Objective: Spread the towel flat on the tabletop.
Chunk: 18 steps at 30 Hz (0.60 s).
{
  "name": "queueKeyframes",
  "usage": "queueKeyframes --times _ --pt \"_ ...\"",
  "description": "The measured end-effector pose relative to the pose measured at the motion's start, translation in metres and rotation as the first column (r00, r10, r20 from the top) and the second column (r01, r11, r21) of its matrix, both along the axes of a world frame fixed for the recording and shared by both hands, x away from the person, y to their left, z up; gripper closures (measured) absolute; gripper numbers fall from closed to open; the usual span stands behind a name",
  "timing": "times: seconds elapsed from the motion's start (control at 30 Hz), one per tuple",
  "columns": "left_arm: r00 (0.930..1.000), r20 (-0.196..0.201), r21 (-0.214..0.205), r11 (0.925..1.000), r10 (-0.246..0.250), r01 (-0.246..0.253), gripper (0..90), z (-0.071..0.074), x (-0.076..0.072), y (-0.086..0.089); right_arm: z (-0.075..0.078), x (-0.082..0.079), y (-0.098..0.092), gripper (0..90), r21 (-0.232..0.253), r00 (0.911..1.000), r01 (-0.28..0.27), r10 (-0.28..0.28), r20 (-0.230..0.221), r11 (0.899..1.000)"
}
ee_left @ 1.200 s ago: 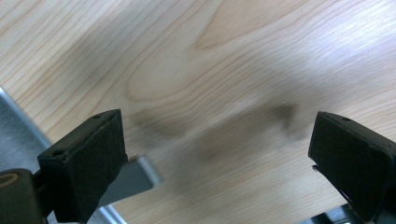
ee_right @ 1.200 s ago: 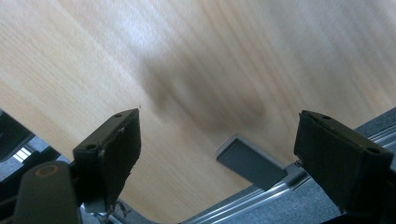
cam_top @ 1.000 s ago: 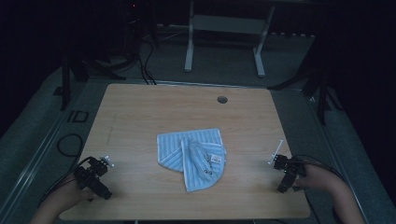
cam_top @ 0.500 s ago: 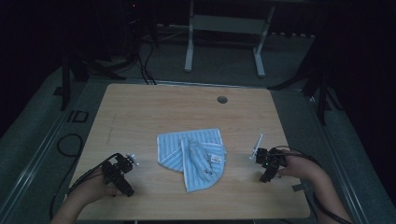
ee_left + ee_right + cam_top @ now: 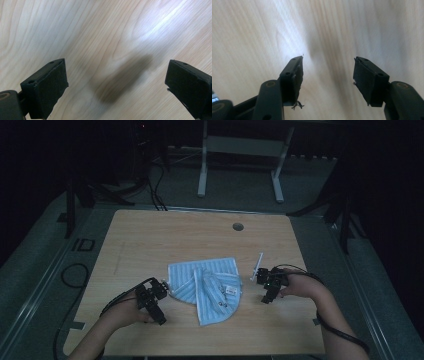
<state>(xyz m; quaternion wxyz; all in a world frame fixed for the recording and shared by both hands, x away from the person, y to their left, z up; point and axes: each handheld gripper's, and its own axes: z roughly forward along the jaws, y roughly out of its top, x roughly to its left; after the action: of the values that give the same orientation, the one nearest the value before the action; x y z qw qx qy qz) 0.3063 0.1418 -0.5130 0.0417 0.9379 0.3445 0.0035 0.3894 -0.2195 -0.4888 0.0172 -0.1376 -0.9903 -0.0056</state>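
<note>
The striped blue cloth lies folded near the middle of the tabletop, toward its near edge, between the 2 grippers; the left gripper sits just beside its left edge, nearer than the right gripper off its right edge. Both pairs of jaws stand apart over bare wood. Since 0.5 s ago both hands have moved inward from the tabletop's side edges toward the cloth.

Pale wood-grain desk, smooth with a soft sheen; striped blue cloth lies soft on it; matt black fingers.
</note>
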Motion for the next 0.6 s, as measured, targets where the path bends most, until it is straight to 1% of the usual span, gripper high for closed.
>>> queueKeyframes --times 0.13,0.27,0.4,0.47,0.53,0.6 --pt "0.9994 0.008 0.000 0.9994 -0.033 0.033 4.2 0.004 0.003 -0.015 0.000 0.008 0.013 42.8 -0.014 0.9997 -0.024 0.024 0.006 1.000" --pt "0.9979 0.015 -0.005 0.9980 -0.063 0.063 4.2 0.009 0.007 -0.029 0.001 0.017 0.026 43.3 -0.014 0.9991 -0.041 0.041 0.006 0.999" --pt "0.9950 0.025 -0.008 0.9953 -0.096 0.097 4.2 0.012 0.009 -0.046 0.002 0.027 0.038 43.3 0.004 0.9986 -0.051 0.051 0.012 0.999" --pt "0.9928 0.031 -0.002 0.9933 -0.115 0.116 4.2 0.012 0.011 -0.054 0.002 0.031 0.044 43.3 0.017 0.9985 -0.053 0.053 0.013 0.998" --pt "0.9909 0.031 0.001 0.9913 -0.131 0.131 4.2 0.013 0.012 -0.061 0.002 0.034 0.051 43.3 0.013 0.9978 -0.064 0.064 0.016 0.998" --pt "0.9903 0.032 -0.001 0.9908 -0.135 0.135 4.2 0.013 0.014 -0.067 0.001 0.038 0.056 43.3 0.012 0.9975 -0.069 0.069 0.012 0.998"
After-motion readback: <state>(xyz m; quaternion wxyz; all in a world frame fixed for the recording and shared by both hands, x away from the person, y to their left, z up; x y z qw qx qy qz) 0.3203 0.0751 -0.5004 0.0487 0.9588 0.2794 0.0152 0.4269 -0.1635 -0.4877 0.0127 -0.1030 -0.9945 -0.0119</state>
